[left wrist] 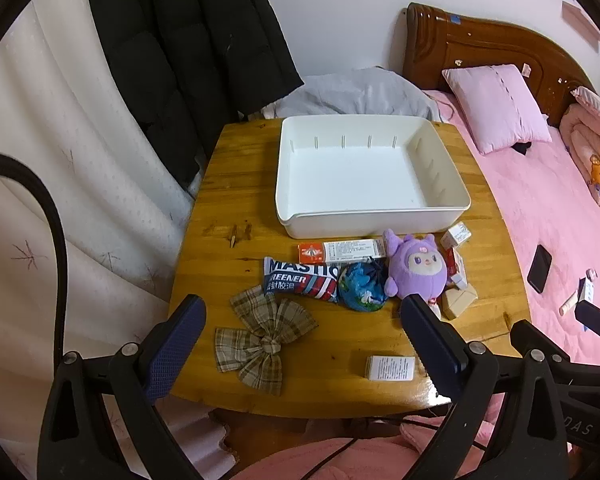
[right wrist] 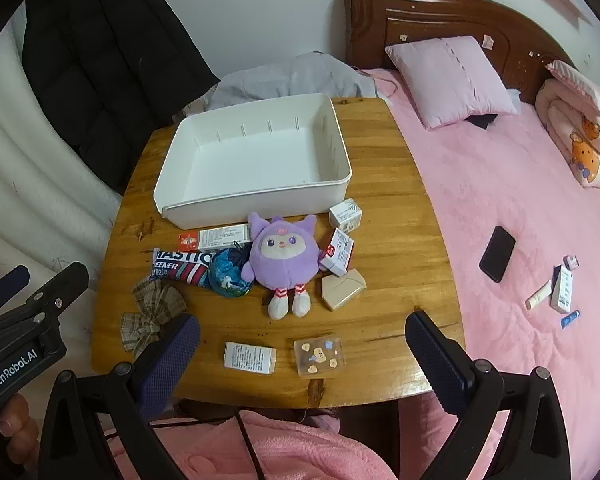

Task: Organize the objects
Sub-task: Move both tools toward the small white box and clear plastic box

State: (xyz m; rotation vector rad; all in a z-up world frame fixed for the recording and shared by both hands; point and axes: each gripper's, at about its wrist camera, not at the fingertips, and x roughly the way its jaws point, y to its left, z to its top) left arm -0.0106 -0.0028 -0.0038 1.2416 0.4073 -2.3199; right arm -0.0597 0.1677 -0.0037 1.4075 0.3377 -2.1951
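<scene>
White plastic bin, empty, sits at the far edge of a wooden tabletop, open side up, seemingly ready to take the loose things. Those things crowd just before its near wall: a purple plush doll on its back, a red-and-white flat box touching the bin's wall, a blue sealant packet, a round blue pouch, and small cartons plus a tan box toward the right edge. A plaid bow lies near the left edge. Close to the near edge rest a white box and a clear case with stickers.

Both grippers hover above the near edge, holding nothing. The left gripper has its jaws spread wide, framing the bow. The right gripper has jaws equally spread, framing the white box and the clear case, probably the easiest first picks.

Bare wood remains along the left side and between the doll and the near edge, giving room to approach. A pink bed adjoins the right edge.
</scene>
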